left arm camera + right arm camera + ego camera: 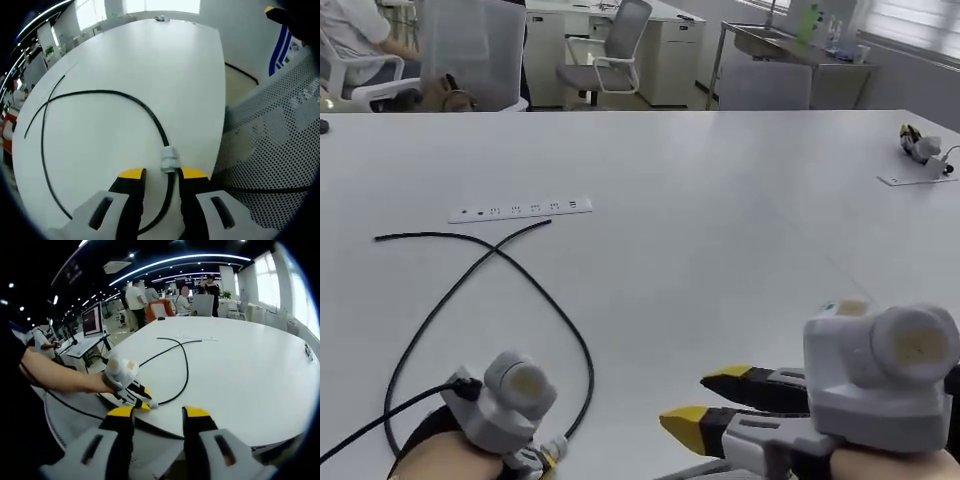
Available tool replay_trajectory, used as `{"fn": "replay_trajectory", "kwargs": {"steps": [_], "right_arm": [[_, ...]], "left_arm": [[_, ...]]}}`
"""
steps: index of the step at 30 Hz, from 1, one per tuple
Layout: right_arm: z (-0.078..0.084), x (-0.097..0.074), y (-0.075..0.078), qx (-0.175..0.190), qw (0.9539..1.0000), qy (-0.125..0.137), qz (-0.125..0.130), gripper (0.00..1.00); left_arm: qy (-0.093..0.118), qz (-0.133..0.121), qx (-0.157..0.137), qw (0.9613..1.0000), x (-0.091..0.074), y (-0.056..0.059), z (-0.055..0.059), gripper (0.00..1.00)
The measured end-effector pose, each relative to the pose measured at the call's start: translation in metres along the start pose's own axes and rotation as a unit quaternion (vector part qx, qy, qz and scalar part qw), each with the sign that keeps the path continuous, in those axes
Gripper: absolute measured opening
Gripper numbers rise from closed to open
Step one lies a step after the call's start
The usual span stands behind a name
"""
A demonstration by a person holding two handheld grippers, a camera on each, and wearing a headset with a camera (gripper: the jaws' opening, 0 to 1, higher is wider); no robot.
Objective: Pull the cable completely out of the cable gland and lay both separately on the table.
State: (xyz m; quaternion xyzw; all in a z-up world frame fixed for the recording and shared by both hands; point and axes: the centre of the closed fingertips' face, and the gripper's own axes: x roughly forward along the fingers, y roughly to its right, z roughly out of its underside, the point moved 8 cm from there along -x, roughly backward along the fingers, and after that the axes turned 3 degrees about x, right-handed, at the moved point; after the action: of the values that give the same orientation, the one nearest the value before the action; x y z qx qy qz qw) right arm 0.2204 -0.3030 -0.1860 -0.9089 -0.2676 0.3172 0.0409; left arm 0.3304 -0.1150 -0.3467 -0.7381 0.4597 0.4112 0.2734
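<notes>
The small pale grey plastic cable gland (169, 161) is still threaded on the thin black cable (100, 91) and sits at the near edge of the white table (150, 45), just ahead of the yellow jaw tips of the left gripper (162, 174). Those jaws stand apart, with the cable running between them and clamped by neither. From the gland the cable loops out across the table and crosses itself, while the right gripper (157, 412) hangs off the same near edge, jaws apart and empty.
</notes>
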Motion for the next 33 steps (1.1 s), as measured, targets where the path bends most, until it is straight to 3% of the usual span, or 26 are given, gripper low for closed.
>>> {"fn": "replay_trajectory", "kwargs": {"steps": [7,11,15,18,21,24,31,33], "right_arm": [[0.000,0.000,0.001,-0.002,1.0000,-0.002,0.003,0.38],[0.000,-0.002,0.004,0.001,1.0000,0.001,0.005,0.38],[0.002,-0.003,0.005,0.000,1.0000,-0.002,0.006,0.37],[0.002,-0.002,0.005,0.001,1.0000,-0.003,0.004,0.37],[0.000,0.001,0.003,-0.005,1.0000,-0.006,-0.002,0.37],[-0.005,0.006,0.000,-0.015,0.9998,-0.007,-0.014,0.36],[-0.014,0.019,-0.007,-0.037,0.9984,-0.012,-0.041,0.34],[-0.016,0.025,-0.011,-0.049,0.9973,-0.018,-0.052,0.34]], "left_arm": [[0.001,0.005,0.020,0.9998,0.000,0.001,-0.001,0.17],[0.000,0.013,0.027,0.9995,-0.002,-0.002,-0.001,0.17],[0.011,0.024,0.015,0.9995,-0.010,-0.008,0.000,0.17],[0.024,0.027,0.024,0.9991,-0.022,-0.014,-0.004,0.17],[0.024,0.026,0.035,0.9987,-0.035,-0.019,-0.006,0.17],[0.043,0.024,0.044,0.9978,-0.050,-0.024,-0.009,0.17],[0.054,0.005,0.068,0.9962,-0.087,-0.030,-0.004,0.17],[0.063,0.016,0.082,0.9945,-0.097,-0.028,-0.002,0.15]]}}
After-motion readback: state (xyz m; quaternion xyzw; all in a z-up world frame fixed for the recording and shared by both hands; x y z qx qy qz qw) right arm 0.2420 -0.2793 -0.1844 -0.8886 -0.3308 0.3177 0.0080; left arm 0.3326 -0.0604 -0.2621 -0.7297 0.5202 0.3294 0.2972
